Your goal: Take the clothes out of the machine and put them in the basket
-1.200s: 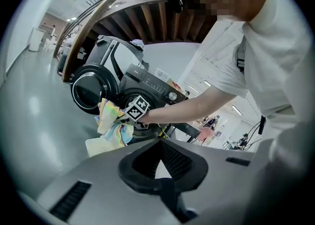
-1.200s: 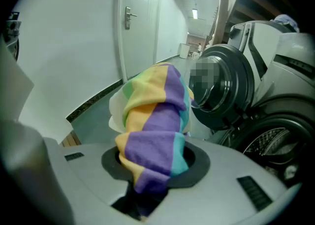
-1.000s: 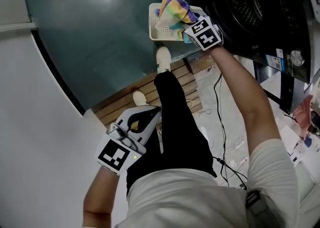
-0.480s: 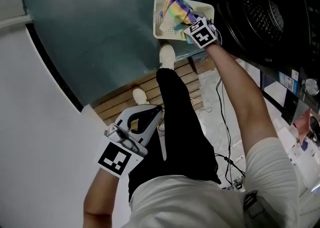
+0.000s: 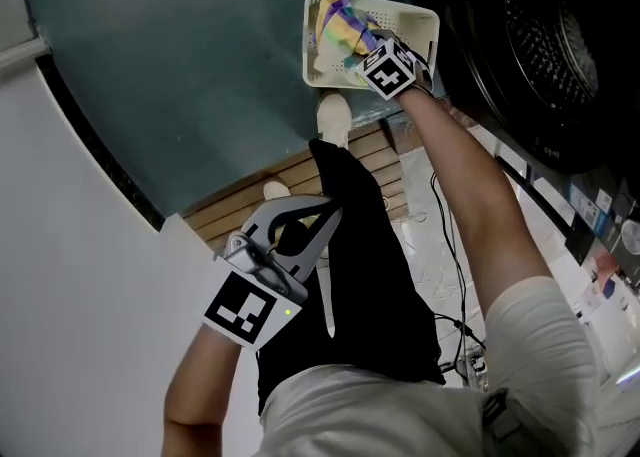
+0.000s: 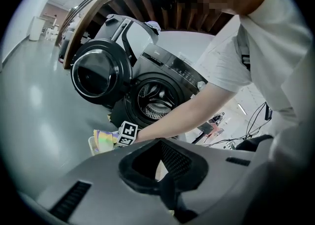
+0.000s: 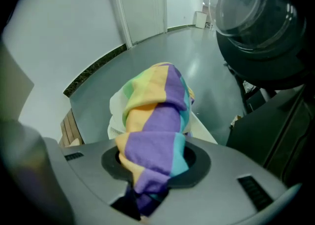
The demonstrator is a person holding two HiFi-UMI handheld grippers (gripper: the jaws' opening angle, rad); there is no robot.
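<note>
White T-shirt point(image 5: 385, 410), black trousers point(image 5: 362, 275), white shoes point(image 5: 333, 117)

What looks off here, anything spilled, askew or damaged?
Nothing much. The right gripper is shut on the striped cloth at the white basket, and the washer door hangs open, as expected. Only oddity: a loose black cable trails along the floor beside the person's leg, a possible snag.
</note>
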